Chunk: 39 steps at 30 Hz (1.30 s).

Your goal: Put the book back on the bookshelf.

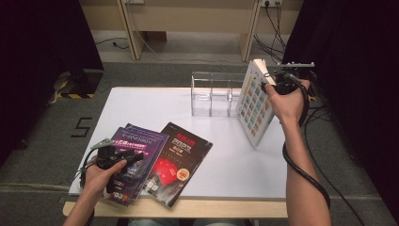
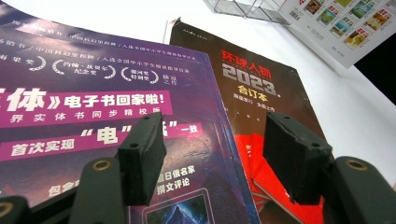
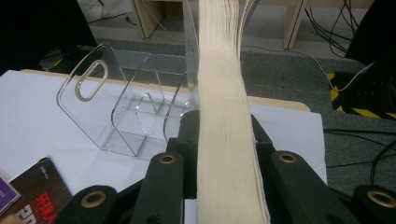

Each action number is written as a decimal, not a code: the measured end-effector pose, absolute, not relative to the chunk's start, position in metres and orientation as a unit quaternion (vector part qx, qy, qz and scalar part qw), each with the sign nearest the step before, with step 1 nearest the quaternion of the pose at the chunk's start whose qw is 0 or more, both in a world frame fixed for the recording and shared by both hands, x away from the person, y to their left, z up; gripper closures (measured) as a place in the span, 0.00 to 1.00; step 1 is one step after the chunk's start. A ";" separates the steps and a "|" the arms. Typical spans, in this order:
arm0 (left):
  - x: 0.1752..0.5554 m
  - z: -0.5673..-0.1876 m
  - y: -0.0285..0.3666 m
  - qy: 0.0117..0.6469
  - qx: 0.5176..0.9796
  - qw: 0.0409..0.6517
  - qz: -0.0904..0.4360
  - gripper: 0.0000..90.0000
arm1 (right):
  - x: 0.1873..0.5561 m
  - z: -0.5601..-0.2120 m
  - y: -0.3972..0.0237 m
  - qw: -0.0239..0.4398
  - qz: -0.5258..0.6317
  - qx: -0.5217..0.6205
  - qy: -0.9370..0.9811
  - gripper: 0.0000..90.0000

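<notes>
Right claw (image 1: 272, 81) clamped on the page edge of a thick white book (image 1: 254, 101), held tilted above the right side of the desk (image 1: 155, 101), its low corner near or on the surface. Just beside it, to the left, a clear acrylic rack (image 1: 214, 96) with upright dividers, slots bare. Left claw (image 2: 212, 158) parted wide, gripping nothing, poised over a purple magazine (image 1: 136, 141) at the near left. Overlapped by it on the right, a black and red 2023 volume (image 1: 181, 160), flat.

Judged progress: early. One book lifted, not yet slotted; two left lying. Remaining: stand the white book in the rack, then fetch the others.
</notes>
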State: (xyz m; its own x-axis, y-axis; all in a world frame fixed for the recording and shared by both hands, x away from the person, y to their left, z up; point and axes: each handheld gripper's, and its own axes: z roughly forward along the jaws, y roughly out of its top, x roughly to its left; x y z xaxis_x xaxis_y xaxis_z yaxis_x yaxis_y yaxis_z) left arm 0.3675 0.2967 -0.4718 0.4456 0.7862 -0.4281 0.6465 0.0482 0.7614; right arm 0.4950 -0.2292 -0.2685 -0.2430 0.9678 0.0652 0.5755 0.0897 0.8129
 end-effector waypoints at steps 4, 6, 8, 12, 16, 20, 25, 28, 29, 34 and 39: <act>0.368 -0.472 0.298 0.522 0.686 0.502 0.070 0.42 | 0.499 -0.269 -0.226 0.272 0.368 0.560 0.690 0.82; 0.368 -0.472 0.298 0.523 0.686 0.502 0.069 0.42 | 0.501 -0.269 -0.225 0.276 0.364 0.561 0.691 0.82; 0.368 -0.472 0.298 0.523 0.686 0.502 0.069 0.42 | 0.504 -0.270 -0.223 0.279 0.361 0.563 0.689 0.82; 0.368 -0.473 0.298 0.523 0.685 0.502 0.069 0.42 | 0.509 -0.272 -0.218 0.286 0.354 0.563 0.690 0.82; 0.368 -0.473 0.299 0.524 0.685 0.502 0.069 0.42 | 0.517 -0.274 -0.213 0.289 0.348 0.566 0.689 0.82; 0.368 -0.473 0.301 0.525 0.684 0.502 0.069 0.42 | 0.523 -0.276 -0.210 0.292 0.347 0.567 0.688 0.82; 0.368 -0.473 0.301 0.526 0.683 0.501 0.069 0.42 | 0.532 -0.278 -0.207 0.292 0.348 0.571 0.683 0.82; 0.369 -0.473 0.302 0.526 0.683 0.502 0.069 0.42 | 0.537 -0.278 -0.206 0.293 0.351 0.572 0.680 0.82; 0.369 -0.473 0.302 0.527 0.683 0.502 0.069 0.42 | 0.538 -0.279 -0.205 0.294 0.352 0.572 0.680 0.82; 0.369 -0.474 0.302 0.526 0.684 0.500 0.069 0.42 | 0.547 -0.280 -0.202 0.298 0.352 0.573 0.678 0.82; 0.369 -0.474 0.303 0.528 0.683 0.500 0.069 0.42 | 0.553 -0.282 -0.203 0.298 0.357 0.576 0.673 0.82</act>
State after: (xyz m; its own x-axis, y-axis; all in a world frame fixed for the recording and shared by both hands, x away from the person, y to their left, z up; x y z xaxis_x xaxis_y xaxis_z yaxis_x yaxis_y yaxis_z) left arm 0.3692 0.3034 -0.4743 0.4336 0.7898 -0.4338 0.6519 0.0574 0.7561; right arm 0.5534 -0.2025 -0.2822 -0.1595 0.9872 0.0093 0.5618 0.0830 0.8231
